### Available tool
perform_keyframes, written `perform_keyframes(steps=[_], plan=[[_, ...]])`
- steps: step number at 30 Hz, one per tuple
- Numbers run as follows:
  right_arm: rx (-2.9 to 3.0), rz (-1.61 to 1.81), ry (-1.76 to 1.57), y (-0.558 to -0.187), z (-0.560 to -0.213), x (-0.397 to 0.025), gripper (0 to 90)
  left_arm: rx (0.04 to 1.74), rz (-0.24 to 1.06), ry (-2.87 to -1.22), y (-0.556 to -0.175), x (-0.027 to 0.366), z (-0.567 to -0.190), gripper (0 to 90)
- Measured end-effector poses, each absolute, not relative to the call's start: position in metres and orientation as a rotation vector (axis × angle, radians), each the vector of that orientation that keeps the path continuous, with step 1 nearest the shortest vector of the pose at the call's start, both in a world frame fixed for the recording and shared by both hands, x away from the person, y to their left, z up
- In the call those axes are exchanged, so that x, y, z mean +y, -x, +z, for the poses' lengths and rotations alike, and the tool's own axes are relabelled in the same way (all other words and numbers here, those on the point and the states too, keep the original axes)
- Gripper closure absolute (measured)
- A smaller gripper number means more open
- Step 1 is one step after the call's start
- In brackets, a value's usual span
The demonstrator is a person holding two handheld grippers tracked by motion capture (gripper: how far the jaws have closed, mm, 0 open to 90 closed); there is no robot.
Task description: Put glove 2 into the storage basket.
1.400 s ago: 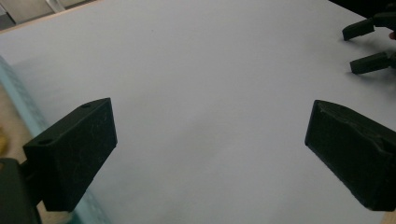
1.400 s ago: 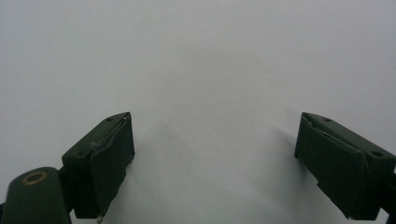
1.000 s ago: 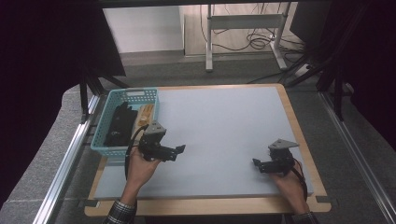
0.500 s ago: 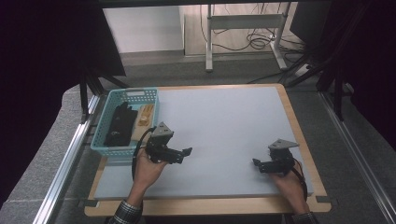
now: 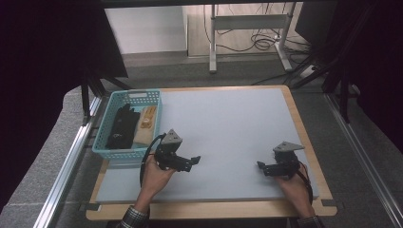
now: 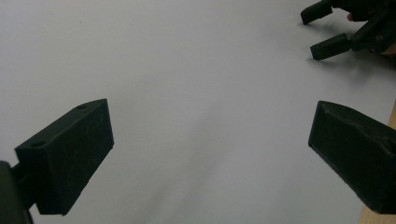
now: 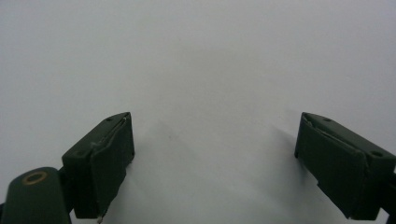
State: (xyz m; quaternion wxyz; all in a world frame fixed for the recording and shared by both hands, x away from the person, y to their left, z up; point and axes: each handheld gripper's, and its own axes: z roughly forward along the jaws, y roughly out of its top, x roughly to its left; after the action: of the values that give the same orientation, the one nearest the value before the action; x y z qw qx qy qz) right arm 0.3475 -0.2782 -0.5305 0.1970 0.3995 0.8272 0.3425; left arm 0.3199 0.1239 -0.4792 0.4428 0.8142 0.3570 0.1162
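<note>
- Since the earlier frames, the left gripper (image 5: pixel 194 161) has been carried rightward and a little toward the person, away from the basket (image 5: pixel 110 124); the right gripper (image 5: pixel 261 167) has stayed where it was.
- No object is held by either gripper, and nothing lies between either pair of jaws.
- The left gripper is seen in the high view over the pale grey mat (image 5: pixel 228 123), just to the right of the basket's near corner, with its long axis running roughly left to right across the table and its jaws pointing toward the right gripper.
- In the left gripper view (image 6: pixel 210 154) the jaws are spread wide apart, with bare mat between them; the right gripper (image 6: pixel 329 28) is seen at the top right corner, well apart, its jaws also parted.
- The right gripper is held near the table's right front corner, its long axis likewise across the table, with the jaws pointing left toward the other gripper.
- In the right gripper view (image 7: pixel 212 154) the jaws are released and spread wide over bare mat.
- The basket stands at the mat's left edge, its long axis running away from the person; a black object (image 5: pixel 121 126) and a tan object (image 5: pixel 145 124) lie lengthwise inside it, side by side.
</note>
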Motion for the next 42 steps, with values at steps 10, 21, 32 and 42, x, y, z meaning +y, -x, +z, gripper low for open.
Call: perform_keyframes(steps=[10,21,32,42], plan=[[2.316,0.958,-1.119,-0.348,-0.531,-0.278,11.4,0.869,0.286,-2.031,-0.316,0.12,-0.493,0.0],[2.316,0.959,-1.119,-0.348,-0.531,-0.278,11.5,0.861,0.295,-2.056,-0.31,0.118,-0.508,0.0],[2.316,0.959,-1.119,-0.348,-0.53,-0.278,11.4,0.869,0.293,-2.09,-0.307,0.116,-0.524,0.0],[2.316,0.959,-1.119,-0.348,-0.53,-0.278,11.4,0.865,0.296,-2.12,-0.304,0.114,-0.534,0.0]])
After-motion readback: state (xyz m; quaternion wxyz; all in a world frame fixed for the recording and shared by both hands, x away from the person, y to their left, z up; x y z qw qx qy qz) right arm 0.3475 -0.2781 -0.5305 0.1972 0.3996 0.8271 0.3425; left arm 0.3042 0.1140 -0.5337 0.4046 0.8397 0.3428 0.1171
